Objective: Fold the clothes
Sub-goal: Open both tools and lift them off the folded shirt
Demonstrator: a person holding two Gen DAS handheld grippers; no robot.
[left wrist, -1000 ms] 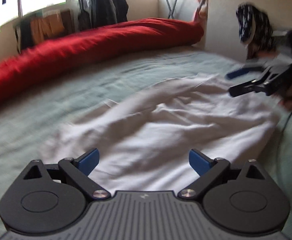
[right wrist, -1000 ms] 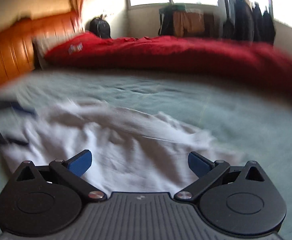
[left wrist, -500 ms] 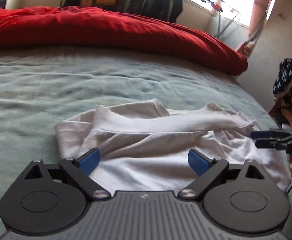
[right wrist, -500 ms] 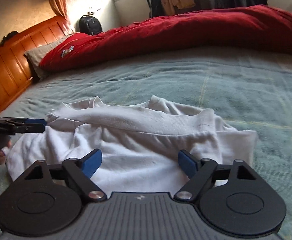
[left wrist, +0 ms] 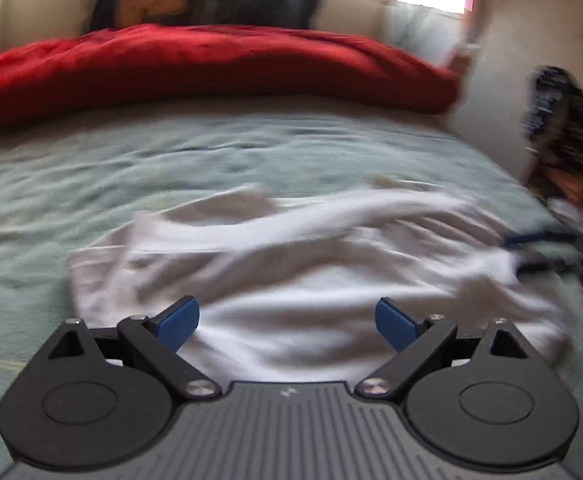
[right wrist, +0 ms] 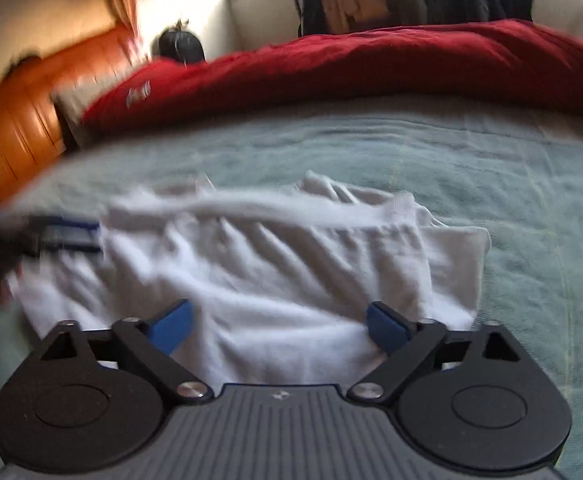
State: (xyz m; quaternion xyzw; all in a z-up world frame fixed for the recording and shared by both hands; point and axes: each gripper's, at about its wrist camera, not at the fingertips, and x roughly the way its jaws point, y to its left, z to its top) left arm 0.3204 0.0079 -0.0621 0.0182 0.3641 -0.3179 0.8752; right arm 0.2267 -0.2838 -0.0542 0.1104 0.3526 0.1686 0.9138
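Note:
A crumpled white garment (left wrist: 311, 264) lies on the pale green bed cover (left wrist: 91, 184), with a thick folded band across its far side. My left gripper (left wrist: 287, 316) hovers open over the garment's near edge, and nothing sits between its blue pads (left wrist: 179, 320). From the right wrist view the same white garment (right wrist: 271, 264) fills the middle. My right gripper (right wrist: 279, 322) hangs over its near edge with jaws opening and no cloth pinched between them. Each gripper shows blurred at the other view's side: the right gripper (left wrist: 539, 252) and the left gripper (right wrist: 71, 232).
A red duvet (right wrist: 371, 64) is heaped along the far side of the bed. An orange wooden headboard (right wrist: 31, 112) and a dark backpack (right wrist: 181, 44) stand at the left. Dark patterned clothing (left wrist: 559, 120) hangs by the wall past the bed's right edge.
Both views swung sideways and now blur again. The garment, spread loosely a second ago, lies bunched with a fold across its far side. The right gripper's jaws narrowed a little, then widened.

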